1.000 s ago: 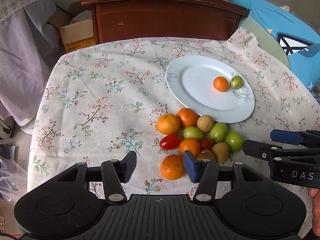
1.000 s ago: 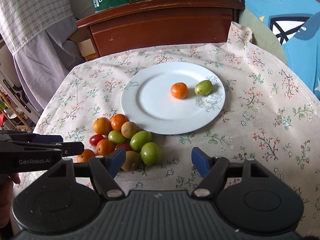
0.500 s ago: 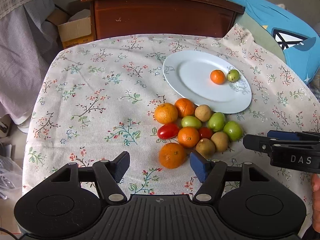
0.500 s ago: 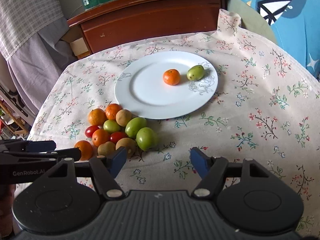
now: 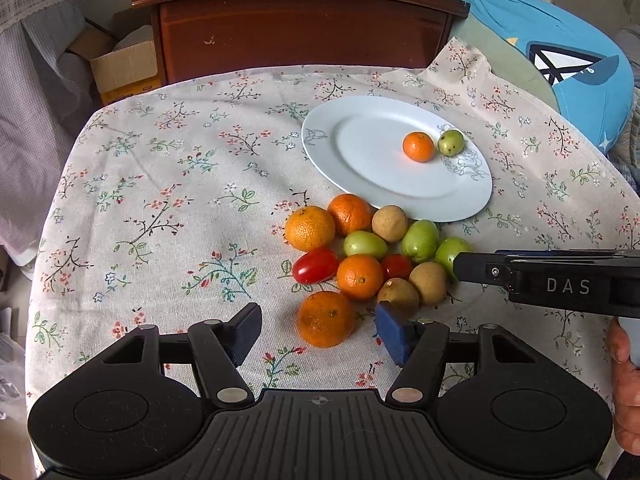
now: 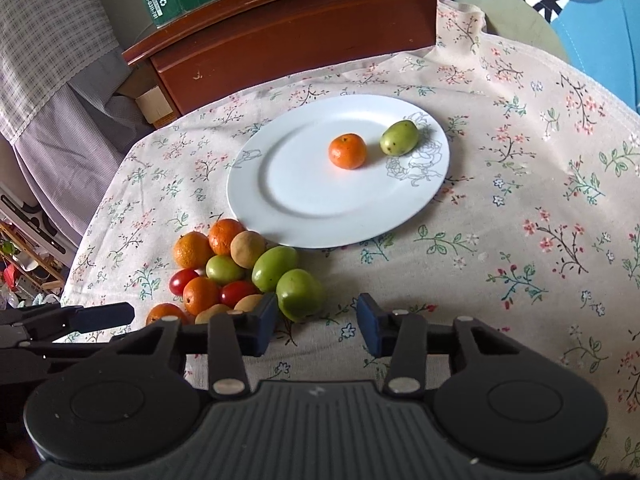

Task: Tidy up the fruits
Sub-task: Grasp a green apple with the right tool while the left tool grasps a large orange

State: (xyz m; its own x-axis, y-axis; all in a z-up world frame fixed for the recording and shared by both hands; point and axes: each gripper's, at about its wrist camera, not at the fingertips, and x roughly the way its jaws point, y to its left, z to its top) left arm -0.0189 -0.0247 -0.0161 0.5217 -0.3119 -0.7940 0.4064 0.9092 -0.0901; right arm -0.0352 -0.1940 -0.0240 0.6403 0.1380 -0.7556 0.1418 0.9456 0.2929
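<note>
One orange [image 5: 325,319] sits between closing left hand-held gripper [image 5: 316,334] jaws.

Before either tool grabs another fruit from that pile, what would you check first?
1. Left tool lined up with the nearest orange: ok; the fruit sits between its closing jaws, not yet pinched.
2. Right tool lined up with the nearest green fruit: not ok; fruit left of centre, jaws closing on nothing.
3. Room on the white plate: ok; only two fruits there.
4. Tools clear of each other: cannot tell.
</note>
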